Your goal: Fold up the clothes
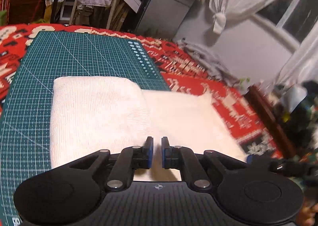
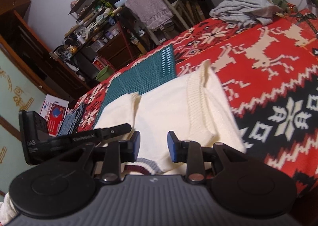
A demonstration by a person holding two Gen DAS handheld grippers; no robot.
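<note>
A cluttered room with packed shelves (image 2: 95, 21) and a grey towel (image 2: 151, 7) draped over a rack behind, and out front a surface under a red reindeer-pattern blanket (image 2: 268, 63) with a green cutting mat (image 1: 79, 57) on top. There's the cream knit sweater (image 1: 99, 114), folded, lying partly on the mat and partly over onto the blanket. A ribbed hem (image 2: 196, 98) shows along its right side, and a grey-and-maroon striped edge (image 2: 147, 164) peeks out near the camera. Left gripper (image 1: 157, 146) hovers over the sweater's near edge, jaws a narrow slit apart, nothing between them. Right gripper (image 2: 153, 142) above the same edge, jaws spread wide, empty. A crumpled grey garment (image 2: 244, 10) sits at the blanket's far end.
</note>
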